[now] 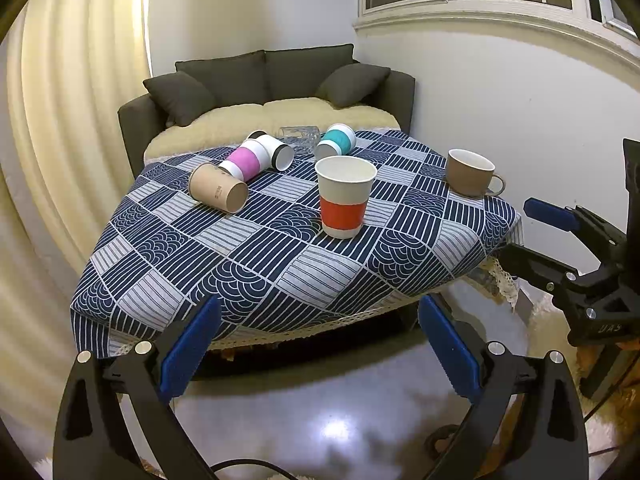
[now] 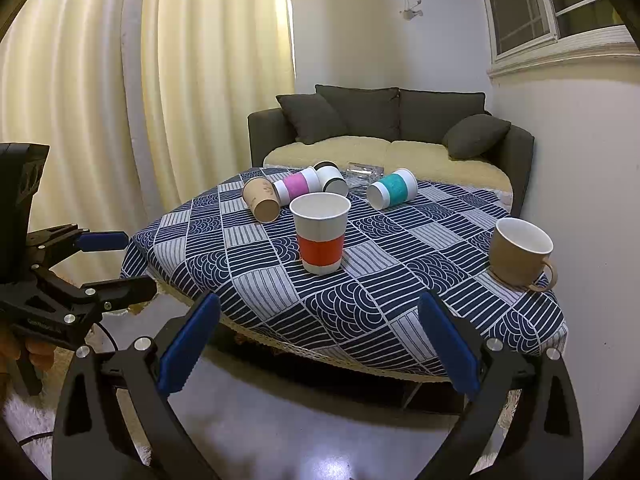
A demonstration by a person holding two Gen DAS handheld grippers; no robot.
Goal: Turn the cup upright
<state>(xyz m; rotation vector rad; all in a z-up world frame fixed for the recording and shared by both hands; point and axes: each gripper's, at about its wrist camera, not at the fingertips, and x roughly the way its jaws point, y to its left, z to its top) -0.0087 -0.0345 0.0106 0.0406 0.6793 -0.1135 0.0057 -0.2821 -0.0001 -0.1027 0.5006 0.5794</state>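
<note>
A paper cup with a red band (image 1: 344, 200) (image 2: 321, 236) stands upright mid-table. A brown paper cup (image 1: 218, 193) (image 2: 262, 201), a pink-banded cup (image 1: 245, 160) (image 2: 296, 187), a white cup with a dark rim (image 1: 276, 150) (image 2: 332, 179) and a teal-banded cup (image 1: 336, 142) (image 2: 392, 189) lie on their sides at the far end. A tan mug (image 1: 472, 172) (image 2: 520, 252) stands upright at the right edge. My left gripper (image 1: 320, 344) (image 2: 116, 260) and my right gripper (image 2: 318, 344) (image 1: 528, 232) are open and empty, in front of the table's near edge, above the floor.
The table carries a blue and white patterned cloth (image 1: 256, 264) (image 2: 372, 304). A clear glass dish (image 1: 298, 134) (image 2: 365, 170) sits at the far edge. A dark sofa (image 1: 264, 80) (image 2: 400, 120) stands behind the table, curtains on the left, a wall on the right.
</note>
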